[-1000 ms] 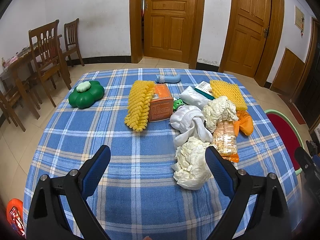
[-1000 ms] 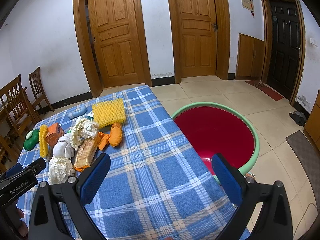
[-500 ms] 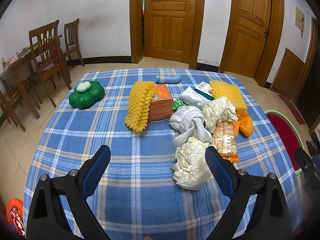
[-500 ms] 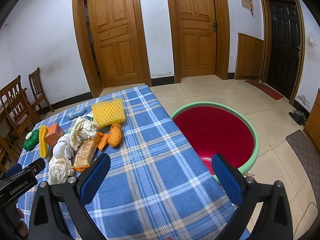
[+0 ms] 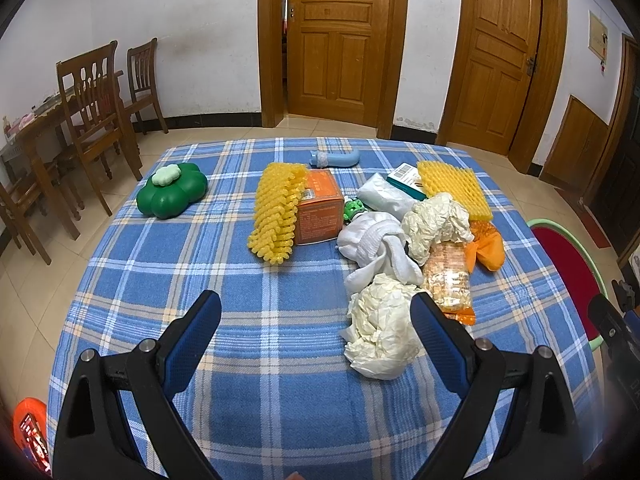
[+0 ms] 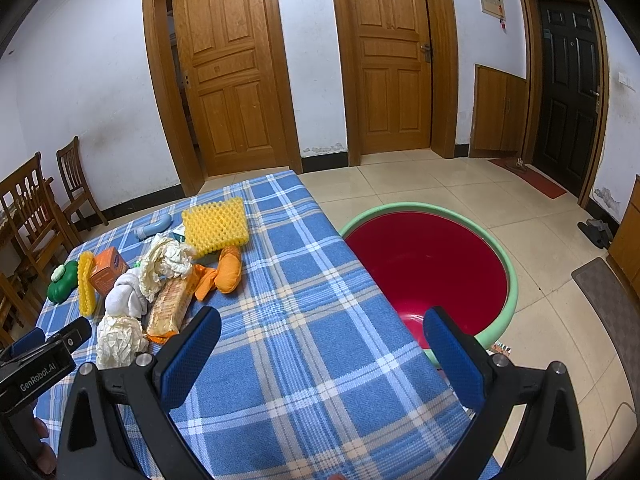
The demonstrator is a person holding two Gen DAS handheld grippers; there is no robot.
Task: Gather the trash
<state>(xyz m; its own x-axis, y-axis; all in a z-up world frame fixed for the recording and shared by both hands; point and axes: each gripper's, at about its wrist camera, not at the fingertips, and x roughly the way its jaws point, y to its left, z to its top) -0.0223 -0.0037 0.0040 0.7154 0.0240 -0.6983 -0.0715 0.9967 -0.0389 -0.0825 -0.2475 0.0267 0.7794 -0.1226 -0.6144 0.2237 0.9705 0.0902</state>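
Trash lies on a blue plaid table (image 5: 248, 360): a crumpled cream paper ball (image 5: 380, 334) nearest my left gripper, a second paper ball (image 5: 434, 224), a white cloth (image 5: 376, 244), a biscuit packet (image 5: 448, 280), an orange wrapper (image 5: 486, 246), yellow foam nets (image 5: 276, 210) (image 5: 454, 188) and an orange box (image 5: 320, 214). My left gripper (image 5: 316, 312) is open and empty, just left of the near paper ball. My right gripper (image 6: 322, 326) is open and empty above the table's right edge, beside a red basin with a green rim (image 6: 428, 264) on the floor.
A green flower-shaped container (image 5: 172, 194) sits at the table's far left and a blue tube (image 5: 336, 158) at the back. Wooden chairs (image 5: 96, 108) stand to the left. Closed wooden doors (image 5: 340, 40) line the back wall. A doormat (image 6: 616, 316) lies on the floor right.
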